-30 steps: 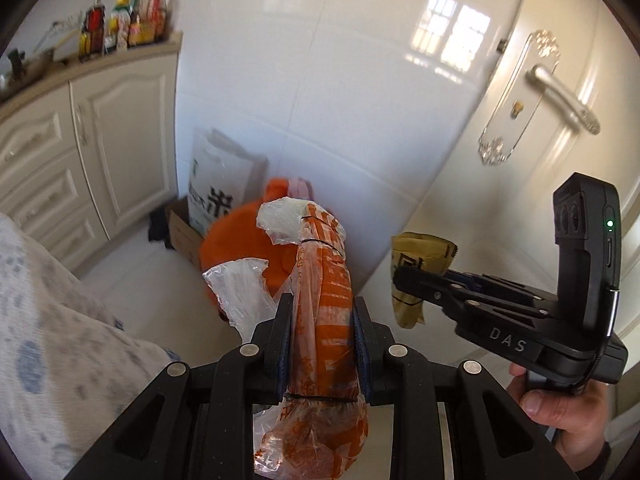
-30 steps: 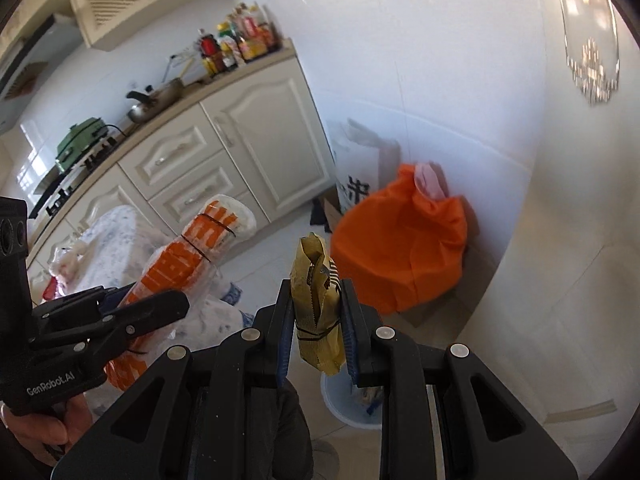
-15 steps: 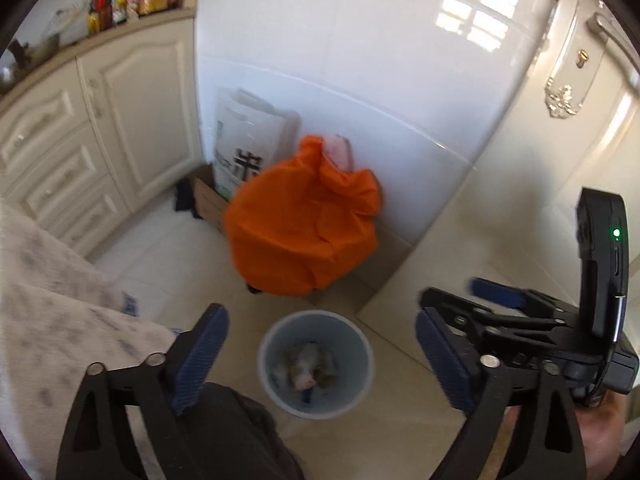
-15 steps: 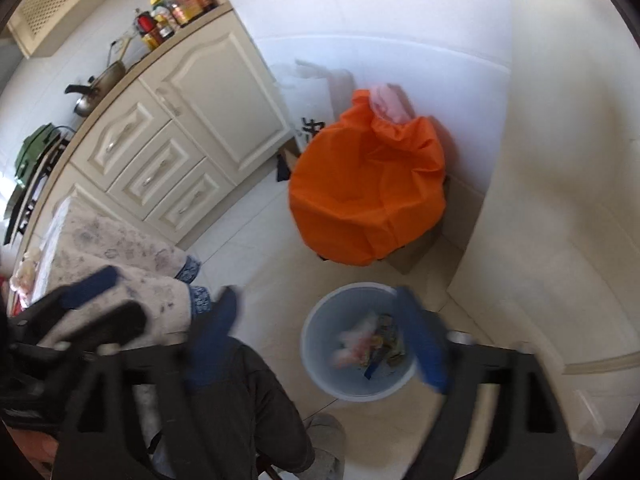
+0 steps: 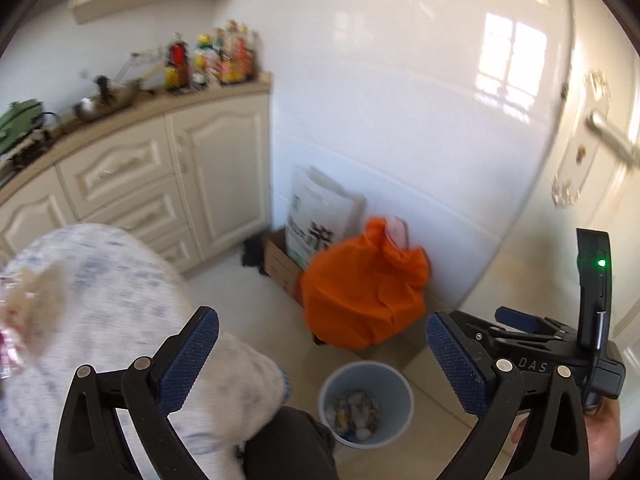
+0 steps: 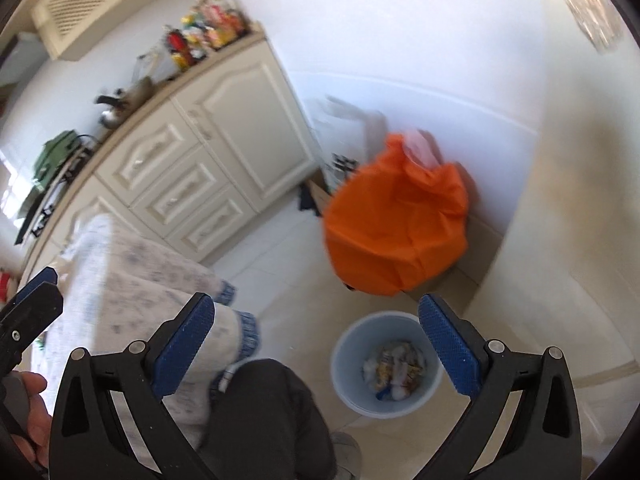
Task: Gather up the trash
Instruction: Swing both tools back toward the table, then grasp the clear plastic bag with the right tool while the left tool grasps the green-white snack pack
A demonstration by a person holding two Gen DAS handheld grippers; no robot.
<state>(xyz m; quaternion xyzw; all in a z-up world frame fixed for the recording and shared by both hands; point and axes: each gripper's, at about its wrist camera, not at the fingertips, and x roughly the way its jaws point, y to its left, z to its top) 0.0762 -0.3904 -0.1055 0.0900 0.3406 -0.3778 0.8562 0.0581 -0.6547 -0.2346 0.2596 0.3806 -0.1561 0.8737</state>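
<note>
Cream kitchen cabinets [image 5: 168, 176] and white wall tiles fill the background above both grippers. Left gripper [image 5: 322, 364] has just been opening; its jaws stand wide with nothing between them. Below and between its jaws sits the pale blue trash bin [image 5: 366, 400], wrappers [image 6: 394, 366] inside. Right gripper [image 6: 316, 350], jaws likewise just opened and empty, frames the same bin under the orange bag [image 6: 396, 220].

"DAS" on right claw [image 5: 516, 322]
</note>
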